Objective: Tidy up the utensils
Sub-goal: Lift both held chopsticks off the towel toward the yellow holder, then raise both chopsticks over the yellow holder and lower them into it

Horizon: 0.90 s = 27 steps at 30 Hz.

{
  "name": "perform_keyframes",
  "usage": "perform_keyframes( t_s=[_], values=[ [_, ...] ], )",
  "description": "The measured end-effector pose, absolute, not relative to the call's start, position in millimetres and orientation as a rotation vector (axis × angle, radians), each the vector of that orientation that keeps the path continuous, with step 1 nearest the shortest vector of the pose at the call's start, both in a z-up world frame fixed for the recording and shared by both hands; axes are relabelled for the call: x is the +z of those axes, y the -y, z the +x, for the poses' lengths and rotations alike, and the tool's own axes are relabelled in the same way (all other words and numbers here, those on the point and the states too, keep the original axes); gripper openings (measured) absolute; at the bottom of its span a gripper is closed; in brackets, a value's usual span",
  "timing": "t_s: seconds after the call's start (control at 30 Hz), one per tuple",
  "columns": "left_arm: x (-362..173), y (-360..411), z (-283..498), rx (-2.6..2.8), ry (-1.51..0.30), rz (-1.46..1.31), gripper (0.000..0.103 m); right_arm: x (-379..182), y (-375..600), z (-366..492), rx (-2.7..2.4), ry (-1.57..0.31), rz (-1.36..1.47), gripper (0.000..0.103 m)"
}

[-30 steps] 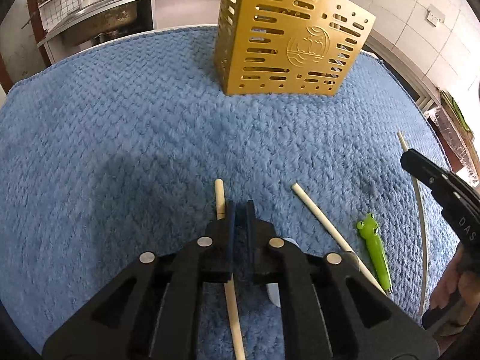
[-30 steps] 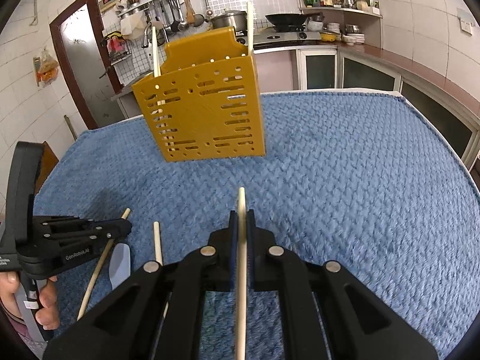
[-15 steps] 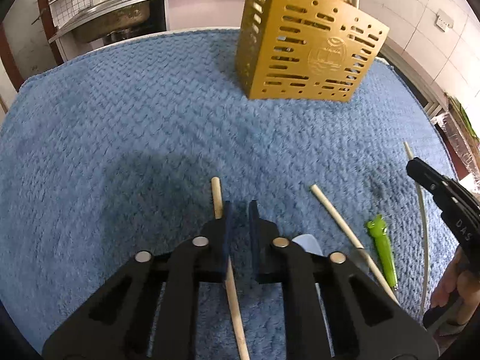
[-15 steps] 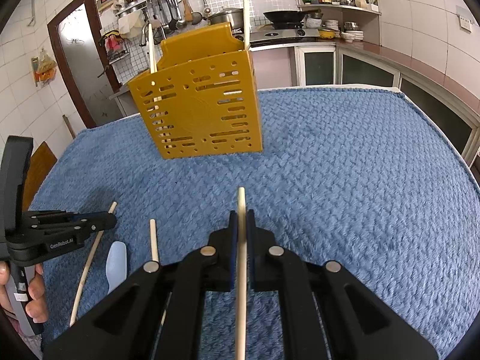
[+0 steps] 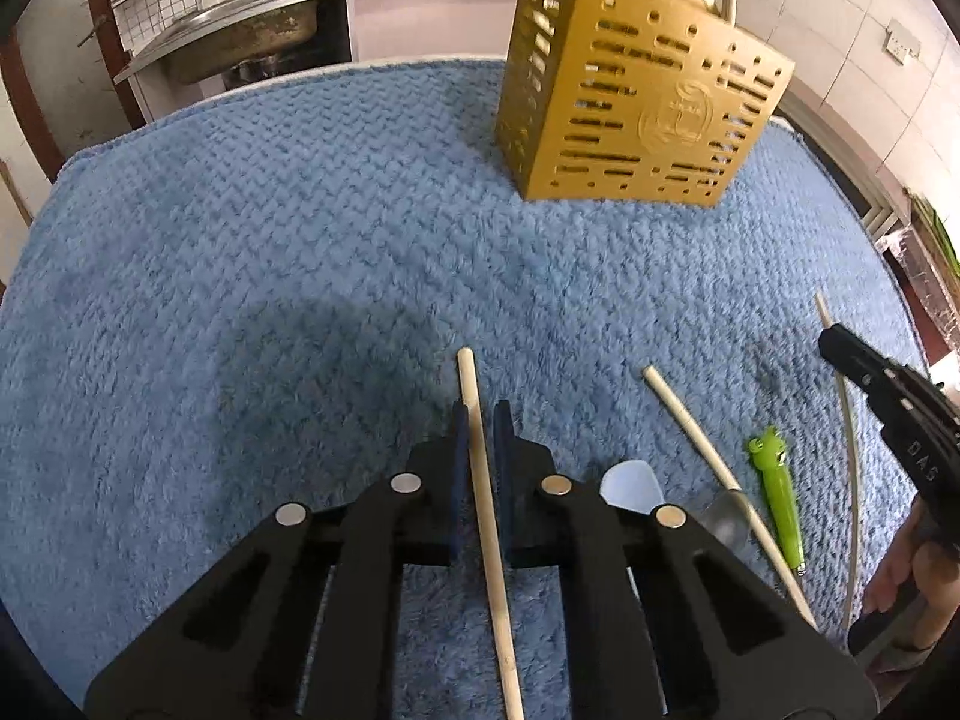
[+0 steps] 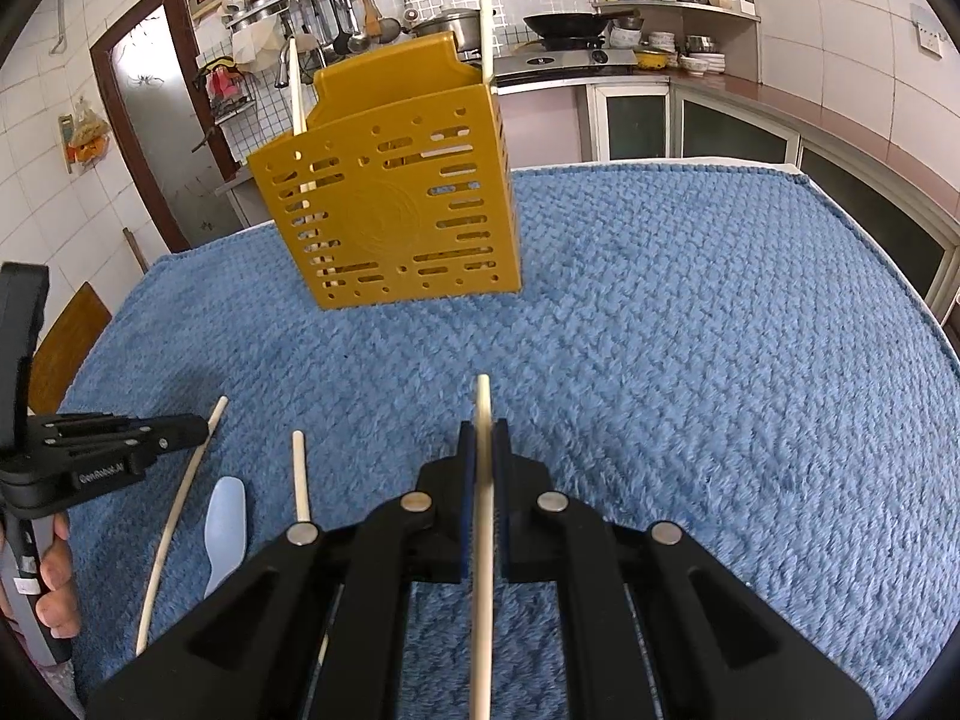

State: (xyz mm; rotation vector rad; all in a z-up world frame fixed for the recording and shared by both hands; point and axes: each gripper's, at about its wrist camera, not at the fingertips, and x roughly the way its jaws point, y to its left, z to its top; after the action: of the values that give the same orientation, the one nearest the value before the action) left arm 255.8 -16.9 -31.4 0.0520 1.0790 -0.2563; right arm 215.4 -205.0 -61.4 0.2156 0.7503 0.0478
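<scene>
Wooden chopstick [image 6: 482,516] is clenched in the right tongs [image 6: 483,438], far from the yellow holder [image 6: 390,204]. Left tongs [image 5: 480,420] stand released around another chopstick [image 5: 486,504]; closing off-centre could roll it away.

Our left gripper [image 5: 479,420] points forward, its jaws slightly parted with a thin stick lying loosely between them. Our right gripper [image 6: 483,438] points forward too, jaws pressed tight around another stick.
</scene>
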Motion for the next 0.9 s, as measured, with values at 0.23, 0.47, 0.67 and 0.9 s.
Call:
perform_keyframes(
  t_s=[0.23, 0.47, 0.67, 0.9],
  values=[
    [-42, 23, 267, -0.249, -1.110, 0.066, 0.007, -62, 204, 215, 0.045, -0.752, 0.215, 0.006],
    [-45, 34, 272, -0.240, -1.100, 0.091, 0.005, -65, 203, 217, 0.047, -0.758, 0.214, 0.006],
    [-30, 29, 259, -0.281, -1.048, 0.031, 0.004, -61, 203, 215, 0.045, -0.739, 0.217, 0.006],
    [15, 25, 243, -0.310, -0.887, -0.036, 0.004, -46, 202, 210, 0.061, -0.690, 0.225, 0.006]
  ],
)
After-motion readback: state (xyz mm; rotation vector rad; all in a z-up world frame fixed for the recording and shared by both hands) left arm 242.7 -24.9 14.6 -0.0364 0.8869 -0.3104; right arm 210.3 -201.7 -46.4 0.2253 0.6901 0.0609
